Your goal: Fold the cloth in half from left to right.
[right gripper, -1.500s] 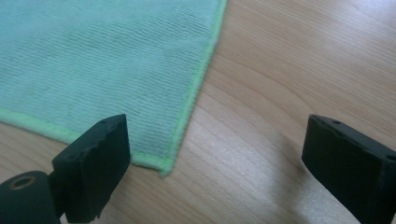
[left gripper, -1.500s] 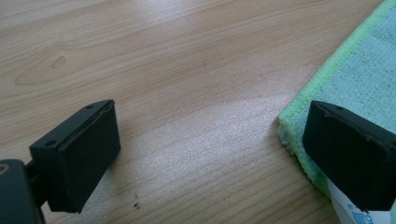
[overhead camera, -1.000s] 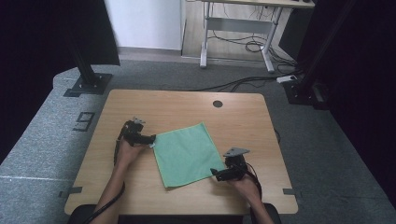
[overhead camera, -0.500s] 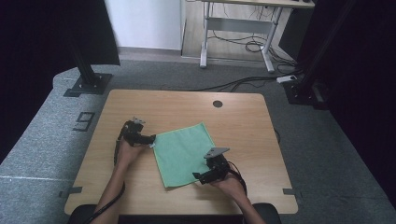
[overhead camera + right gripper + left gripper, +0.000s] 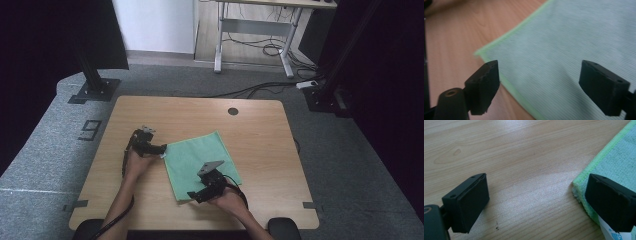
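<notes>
Jaws apart, right gripper (image 5: 196, 196) over flat green cloth (image 5: 200, 155).

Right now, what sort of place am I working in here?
Likely a lab or recording workspace rather than a home: a bare wooden table on grey carpet with black stand bases beside it, and a desk frame with loose cables behind. A green cloth lies on the table.

Grey carpet floor (image 5: 350, 165), white wall (image 5: 155, 25) — desk frame (image 5: 255, 30), trailing cables (image 5: 260, 90)
</notes>
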Demonstrator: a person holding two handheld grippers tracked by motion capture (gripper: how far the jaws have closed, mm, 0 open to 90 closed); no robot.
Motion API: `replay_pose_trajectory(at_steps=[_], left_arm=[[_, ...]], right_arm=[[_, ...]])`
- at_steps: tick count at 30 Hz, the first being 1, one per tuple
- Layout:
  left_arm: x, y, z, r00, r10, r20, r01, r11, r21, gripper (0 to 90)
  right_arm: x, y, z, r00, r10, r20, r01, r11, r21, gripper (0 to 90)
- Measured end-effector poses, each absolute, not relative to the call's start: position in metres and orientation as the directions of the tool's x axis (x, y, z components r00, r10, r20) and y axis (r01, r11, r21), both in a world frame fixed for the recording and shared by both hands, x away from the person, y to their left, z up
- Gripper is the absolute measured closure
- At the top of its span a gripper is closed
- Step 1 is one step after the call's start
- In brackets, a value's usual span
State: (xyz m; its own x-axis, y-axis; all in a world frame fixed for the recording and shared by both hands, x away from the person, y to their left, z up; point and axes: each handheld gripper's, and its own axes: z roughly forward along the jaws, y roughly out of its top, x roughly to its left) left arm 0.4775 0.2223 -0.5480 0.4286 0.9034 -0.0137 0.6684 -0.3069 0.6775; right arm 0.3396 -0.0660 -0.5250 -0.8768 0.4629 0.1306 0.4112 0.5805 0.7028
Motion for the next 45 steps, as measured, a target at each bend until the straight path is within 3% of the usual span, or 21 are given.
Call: replay_pose_trajectory(at_steps=[10, 21, 24, 29, 32, 39, 42, 45], left_arm=[[0.477, 0.222, -0.548, 0.428, 0.904, -0.014, 0.67, -0.307, 0.676, 5.3], [0.477, 0.222, -0.548, 0.428, 0.903, -0.014, 0.669, -0.307, 0.677, 5.4], [0.476, 0.222, -0.547, 0.438, 0.899, -0.014, 0.66, -0.311, 0.684, 8.0], [0.469, 0.221, -0.546, 0.49, 0.871, -0.019, 0.62, -0.333, 0.711, 28.6], [0.466, 0.219, -0.546, 0.519, 0.855, -0.022, 0.601, -0.346, 0.721, 45.5], [0.462, 0.213, -0.545, 0.554, 0.831, -0.049, 0.592, -0.352, 0.725, 75.5], [0.462, 0.212, -0.546, 0.557, 0.828, -0.071, 0.598, -0.339, 0.726, 84.4], [0.463, 0.214, -0.546, 0.554, 0.828, -0.093, 0.606, -0.324, 0.726, 86.4]], right_arm=[[0.326, -0.028, -0.524, -0.924, 0.345, 0.164, 0.356, 0.621, 0.698, 32.5], [0.317, -0.011, -0.538, -0.939, 0.329, 0.097, 0.304, 0.67, 0.677, 64.1], [0.318, -0.013, -0.537, -0.937, 0.336, 0.09, 0.306, 0.671, 0.675, 77.6], [0.318, -0.015, -0.537, -0.933, 0.35, 0.081, 0.309, 0.668, 0.677, 85.4], [0.317, -0.015, -0.536, -0.933, 0.353, 0.075, 0.309, 0.672, 0.673, 85.9], [0.319, -0.016, -0.535, -0.933, 0.351, 0.083, 0.313, 0.672, 0.671, 85.9], [0.319, -0.017, -0.534, -0.932, 0.352, 0.084, 0.313, 0.67, 0.673, 86.0], [0.319, -0.017, -0.533, -0.933, 0.35, 0.088, 0.314, 0.667, 0.676, 86.0]])
